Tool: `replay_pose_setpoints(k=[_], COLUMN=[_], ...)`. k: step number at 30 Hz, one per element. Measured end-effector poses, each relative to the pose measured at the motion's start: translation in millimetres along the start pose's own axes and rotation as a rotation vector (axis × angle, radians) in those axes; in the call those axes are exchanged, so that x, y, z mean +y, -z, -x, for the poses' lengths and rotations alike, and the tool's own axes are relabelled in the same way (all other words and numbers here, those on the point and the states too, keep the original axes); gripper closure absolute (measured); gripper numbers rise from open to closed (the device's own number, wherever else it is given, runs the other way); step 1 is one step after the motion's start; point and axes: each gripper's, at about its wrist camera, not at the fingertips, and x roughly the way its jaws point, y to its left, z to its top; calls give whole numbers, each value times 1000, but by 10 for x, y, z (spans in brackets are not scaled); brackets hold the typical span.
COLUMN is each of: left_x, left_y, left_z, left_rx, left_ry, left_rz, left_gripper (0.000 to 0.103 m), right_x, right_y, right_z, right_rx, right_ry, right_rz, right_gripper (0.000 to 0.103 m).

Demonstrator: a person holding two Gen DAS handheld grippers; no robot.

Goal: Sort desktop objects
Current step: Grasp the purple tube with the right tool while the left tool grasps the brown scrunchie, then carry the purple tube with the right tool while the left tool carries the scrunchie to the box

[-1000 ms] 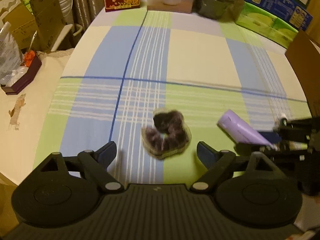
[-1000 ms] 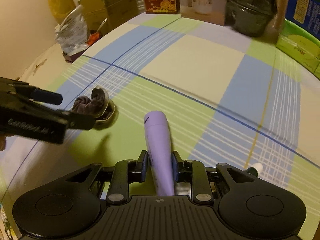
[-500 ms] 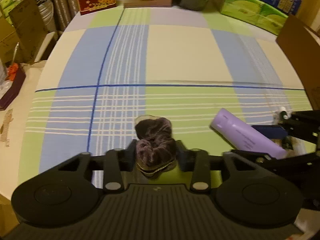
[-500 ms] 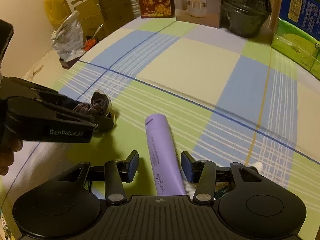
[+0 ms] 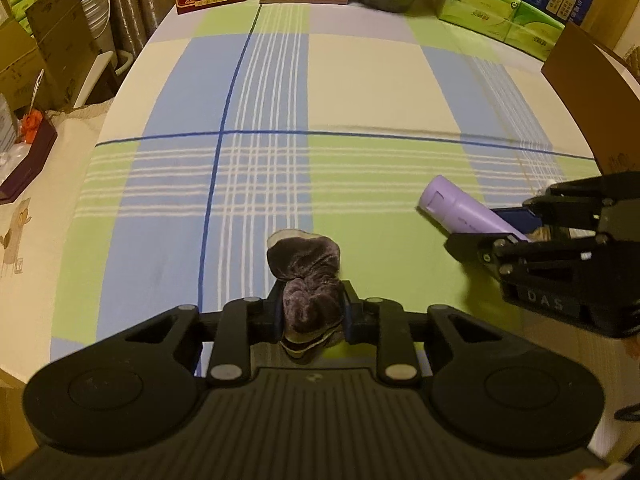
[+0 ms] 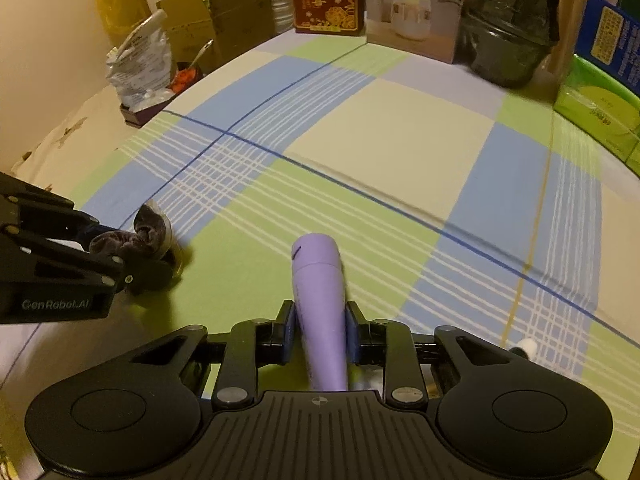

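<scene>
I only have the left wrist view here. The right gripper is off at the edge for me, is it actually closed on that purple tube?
Observer: Yes. In the right wrist view the right gripper has both blue pads pressed against the sides of the purple tube.
Operator: Where does the tube's cap end point?
Observer: Straight forward, away from the right gripper, toward the far side of the checked tablecloth.
Operator: Anything beside that gripper I can't make out?
Observer: A small white cap-like piece lies on the cloth just right of it; I cannot tell what it is.
</scene>
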Motion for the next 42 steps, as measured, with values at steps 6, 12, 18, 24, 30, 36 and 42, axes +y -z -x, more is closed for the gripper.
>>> replay_pose_setpoints(k=[6, 12, 18, 24, 30, 36, 42], left_x=[-16, -185, -524, -1036, -1664, -2394, -3024], left_y=[70, 72, 71, 19, -84, -203, -416], left_z=[198, 521, 823, 1007, 1055, 1045, 1005], left_rx=[-27, -92, -144, -183, -210, -233, -263], left_ry=[15, 46, 102, 183, 271, 358, 414], left_rz=[4, -25, -82, -174, -281, -400, -469], left_gripper=[81, 81, 81, 81, 81, 81, 81], right_x=[39, -65, -332, -728, -1182, -1592, -1996], right_y=[47, 157, 422, 821, 1268, 1606, 1702], right_z=[148, 582, 1172, 1773, 2327, 2778, 3060], right_rx=[-10, -77, -161, -230, -284, -328, -358], right_ry=[-56, -147, -159, -91, 40, 146, 197], right_rz=[-36, -119, -216, -346, -465, -550, -560], right_gripper=[81, 82, 82, 82, 82, 82, 82])
